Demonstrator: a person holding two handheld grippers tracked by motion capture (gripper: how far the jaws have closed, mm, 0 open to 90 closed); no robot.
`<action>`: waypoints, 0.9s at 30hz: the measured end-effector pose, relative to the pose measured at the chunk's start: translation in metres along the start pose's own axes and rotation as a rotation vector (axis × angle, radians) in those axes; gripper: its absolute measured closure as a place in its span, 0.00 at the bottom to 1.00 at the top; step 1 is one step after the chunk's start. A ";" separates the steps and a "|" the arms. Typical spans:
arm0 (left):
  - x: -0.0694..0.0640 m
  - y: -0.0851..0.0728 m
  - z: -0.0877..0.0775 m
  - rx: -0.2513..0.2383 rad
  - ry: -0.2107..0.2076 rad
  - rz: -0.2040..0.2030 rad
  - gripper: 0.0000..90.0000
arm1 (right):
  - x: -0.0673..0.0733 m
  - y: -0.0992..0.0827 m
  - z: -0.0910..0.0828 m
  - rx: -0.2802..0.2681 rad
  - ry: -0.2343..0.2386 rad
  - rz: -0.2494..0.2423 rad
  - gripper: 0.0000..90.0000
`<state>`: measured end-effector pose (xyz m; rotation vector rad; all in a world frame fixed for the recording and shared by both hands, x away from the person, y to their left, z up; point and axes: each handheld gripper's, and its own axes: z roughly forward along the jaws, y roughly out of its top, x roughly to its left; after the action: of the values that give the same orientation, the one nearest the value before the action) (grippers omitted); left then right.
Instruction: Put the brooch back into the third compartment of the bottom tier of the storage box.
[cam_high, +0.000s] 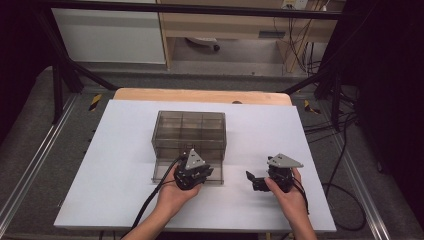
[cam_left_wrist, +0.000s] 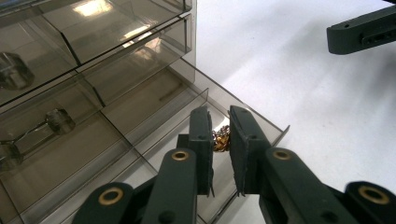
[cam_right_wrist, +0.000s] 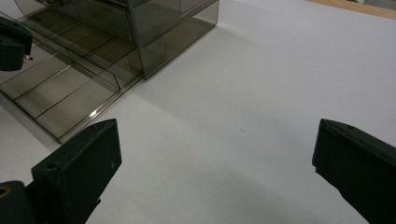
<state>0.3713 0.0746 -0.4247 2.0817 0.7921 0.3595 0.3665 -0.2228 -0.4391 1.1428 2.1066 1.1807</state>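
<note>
Pinching a small gold trinket (cam_left_wrist: 221, 139), our left gripper (cam_left_wrist: 219, 140) hangs over the pulled-out drawer (cam_left_wrist: 154, 121), lower centre, likely to drop it in. Our right gripper (cam_right_wrist: 217, 158) waits, jaws wide, empty.

High view overhead facing forward, both tool views close and low, sharing the drawer box (cam_high: 189, 131).

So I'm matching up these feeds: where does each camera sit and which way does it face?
High view: above the person's side, looking forward and down on the table; forearms, hands, both tongs.
Left gripper view: rides the left tongs, looking into the open drawer; its jaws pinch a small gold thing.
Right gripper view: rides the right tongs, jaws wide over the table.
All three share the smoky drawer box.
</note>
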 end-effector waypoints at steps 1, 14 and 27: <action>0.000 0.000 0.000 0.001 -0.001 -0.001 0.89 | 0.000 0.000 0.000 0.001 0.000 -0.001 0.02; -0.002 0.001 0.001 -0.010 0.010 -0.009 0.76 | 0.000 0.000 -0.002 -0.004 0.003 0.000 0.02; -0.001 -0.001 -0.022 -0.028 0.047 0.008 0.64 | 0.000 0.000 -0.002 0.002 0.007 -0.002 0.02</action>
<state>0.3589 0.0879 -0.4123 2.0577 0.8021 0.4230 0.3649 -0.2238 -0.4385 1.1382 2.1139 1.1839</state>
